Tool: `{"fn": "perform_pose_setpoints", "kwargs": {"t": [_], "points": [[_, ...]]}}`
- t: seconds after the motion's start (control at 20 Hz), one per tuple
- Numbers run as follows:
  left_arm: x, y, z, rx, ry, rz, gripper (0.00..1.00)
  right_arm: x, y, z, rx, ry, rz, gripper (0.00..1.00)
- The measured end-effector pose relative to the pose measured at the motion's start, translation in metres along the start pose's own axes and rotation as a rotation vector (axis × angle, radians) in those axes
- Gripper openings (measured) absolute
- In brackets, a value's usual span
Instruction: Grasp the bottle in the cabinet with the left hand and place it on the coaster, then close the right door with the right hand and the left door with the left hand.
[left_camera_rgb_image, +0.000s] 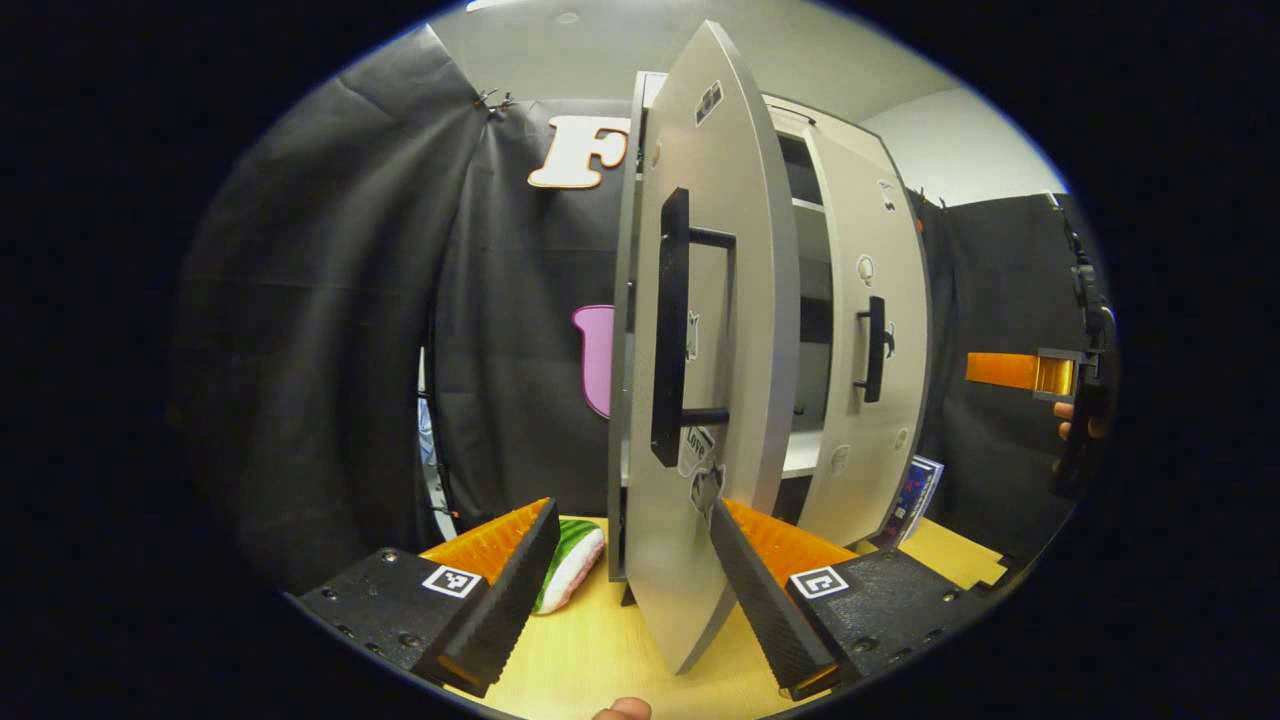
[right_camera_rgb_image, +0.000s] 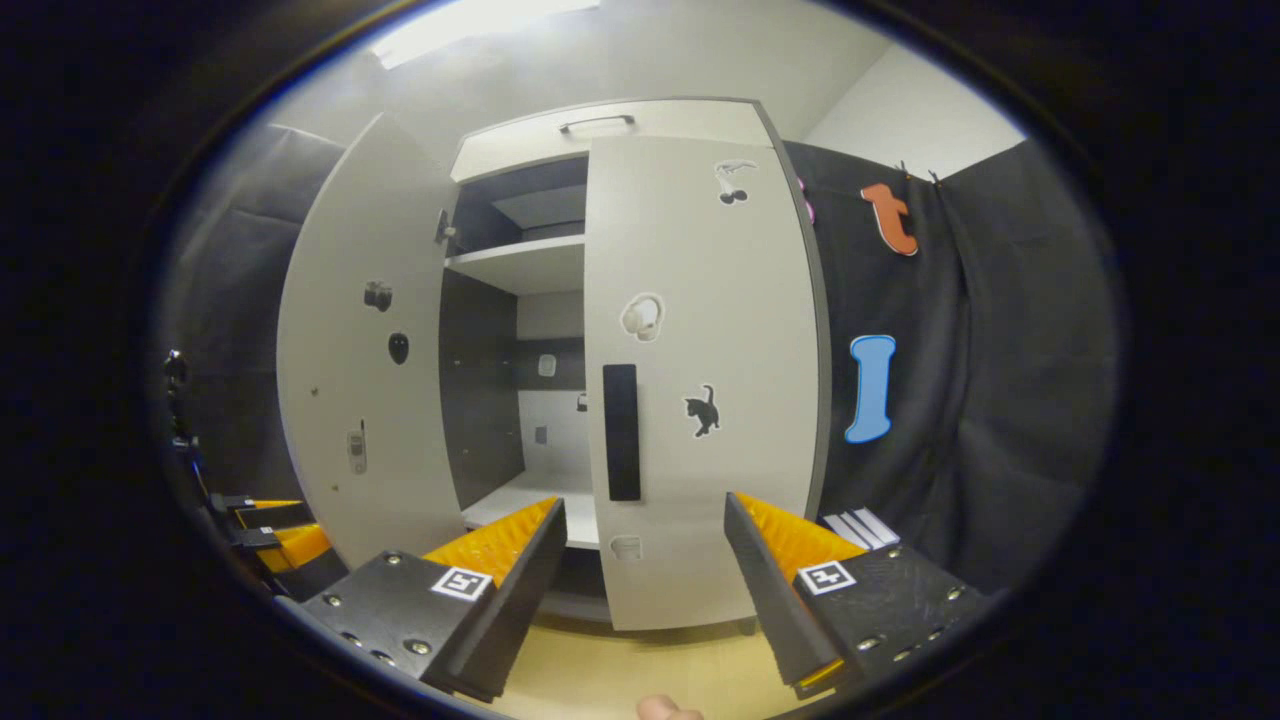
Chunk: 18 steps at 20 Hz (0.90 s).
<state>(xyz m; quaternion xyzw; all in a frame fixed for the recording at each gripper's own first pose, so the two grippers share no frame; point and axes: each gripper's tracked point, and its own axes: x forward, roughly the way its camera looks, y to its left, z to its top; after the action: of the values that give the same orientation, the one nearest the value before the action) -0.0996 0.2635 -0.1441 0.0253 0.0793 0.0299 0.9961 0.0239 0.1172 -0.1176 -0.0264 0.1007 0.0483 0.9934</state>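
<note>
Grey left door (left_camera_rgb_image: 715, 330) stands open edge-on between the spread, empty fingers of the left gripper (left_camera_rgb_image: 635, 585). Right gripper (right_camera_rgb_image: 645, 570), also spread, faces the shut right door (right_camera_rgb_image: 700, 380). I can't spot the bottle. A glancing push could slip off the door's edge.

Cabinet doors, one shut

Pale right door (right_camera_rgb_image: 700, 380) is closed; left door (right_camera_rgb_image: 355, 370) stands wide open, each with a black handle.
</note>
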Motion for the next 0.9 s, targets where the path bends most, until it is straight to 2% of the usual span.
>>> {"fn": "perform_pose_setpoints", "kwargs": {"t": [0.1, 0.3, 0.35, 0.4, 0.45, 0.6, 0.9], "points": [[0.005, -0.013, -0.001, 0.007, 0.002, -0.029, 0.94, -0.004, -0.006, 0.001, -0.017, 0.001, -0.017, 0.96], [0.017, -0.037, -0.003, 0.019, 0.004, -0.073, 0.96, -0.017, -0.020, 0.005, -0.036, -0.001, -0.051, 0.96], [0.021, -0.039, -0.002, 0.029, 0.004, -0.074, 0.93, -0.020, -0.027, 0.004, -0.041, 0.001, -0.062, 0.96], [0.024, -0.039, -0.002, 0.034, 0.000, -0.070, 1.00, -0.023, -0.033, 0.004, -0.046, 0.004, -0.075, 0.96], [0.027, -0.039, -0.002, 0.031, -0.002, -0.065, 0.96, -0.026, -0.038, 0.005, -0.050, 0.005, -0.085, 0.96], [0.032, -0.040, -0.003, -0.015, 0.001, -0.065, 0.96, -0.031, -0.053, 0.007, -0.055, 0.008, -0.110, 0.96], [0.043, -0.057, -0.002, -0.036, -0.006, -0.062, 0.96, -0.035, -0.062, 0.009, -0.072, 0.016, -0.105, 0.96]]}}
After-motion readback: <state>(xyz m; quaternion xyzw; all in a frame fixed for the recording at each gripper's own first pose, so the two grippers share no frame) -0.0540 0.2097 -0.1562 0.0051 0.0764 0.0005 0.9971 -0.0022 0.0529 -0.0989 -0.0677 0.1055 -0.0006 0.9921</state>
